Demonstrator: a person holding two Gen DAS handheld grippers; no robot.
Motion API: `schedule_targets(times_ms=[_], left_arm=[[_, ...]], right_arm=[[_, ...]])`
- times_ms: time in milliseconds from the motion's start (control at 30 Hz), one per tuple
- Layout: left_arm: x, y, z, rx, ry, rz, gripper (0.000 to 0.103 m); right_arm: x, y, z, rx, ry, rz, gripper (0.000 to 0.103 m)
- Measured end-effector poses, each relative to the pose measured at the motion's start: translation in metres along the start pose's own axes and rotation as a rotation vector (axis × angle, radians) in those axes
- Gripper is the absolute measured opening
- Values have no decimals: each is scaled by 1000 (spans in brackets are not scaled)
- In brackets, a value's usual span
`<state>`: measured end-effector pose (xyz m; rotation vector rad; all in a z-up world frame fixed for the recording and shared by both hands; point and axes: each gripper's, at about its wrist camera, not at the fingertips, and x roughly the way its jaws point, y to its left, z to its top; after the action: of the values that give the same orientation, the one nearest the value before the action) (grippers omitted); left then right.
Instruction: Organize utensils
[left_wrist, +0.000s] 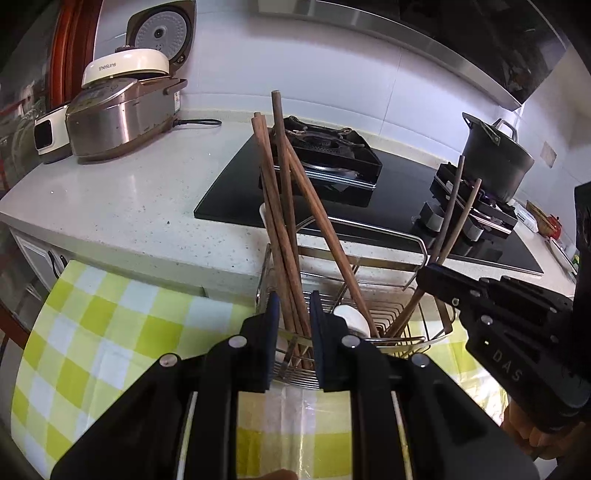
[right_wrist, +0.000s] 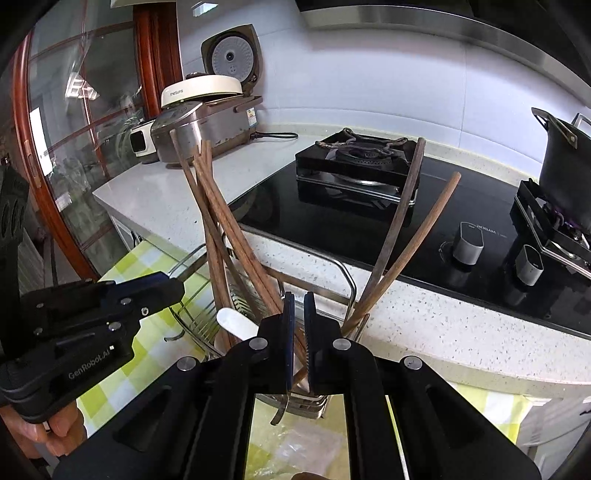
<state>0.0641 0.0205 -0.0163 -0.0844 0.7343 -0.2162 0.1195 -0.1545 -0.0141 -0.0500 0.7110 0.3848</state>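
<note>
standing in a wire utensil rack (left_wrist: 369, 254) on a green-checked tablecloth (left_wrist: 110, 332) at the desk's (left_wrist: 129, 206) front edge, wooden chopsticks (left_wrist: 284, 206) lean in a bundle with a white spoon (left_wrist: 351, 317) beside them. the left gripper (left_wrist: 293, 332) has its fingers narrowly parted around the bundle; contact cannot be told. the right gripper (right_wrist: 299, 332) fingers are almost closed, whether on a chopstick is unclear.

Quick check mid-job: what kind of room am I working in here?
Almost certainly a home kitchen. A gas hob is set into the speckled counter, a rice cooker sits with its lid up, and a dark pot stands on the far burner.
</note>
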Motion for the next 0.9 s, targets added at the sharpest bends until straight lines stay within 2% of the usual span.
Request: schedule_targets(times_ms=[200, 333, 400, 533, 900], left_arm=[[0, 2, 0, -2, 5, -5, 16], [-2, 2, 5, -5, 12, -52, 16], [1, 4, 7, -21, 22, -62, 16], [-1, -6, 9, 21, 28, -78, 16], [4, 4, 11, 16, 40, -60, 16]], right_arm=[[-1, 0, 0, 9, 6, 0, 7], [-3, 1, 5, 16, 20, 41, 7], [-2, 1, 7, 7, 18, 33, 7], [-3, 0, 9, 5, 19, 42, 7], [2, -6, 2, 15, 46, 43, 7]])
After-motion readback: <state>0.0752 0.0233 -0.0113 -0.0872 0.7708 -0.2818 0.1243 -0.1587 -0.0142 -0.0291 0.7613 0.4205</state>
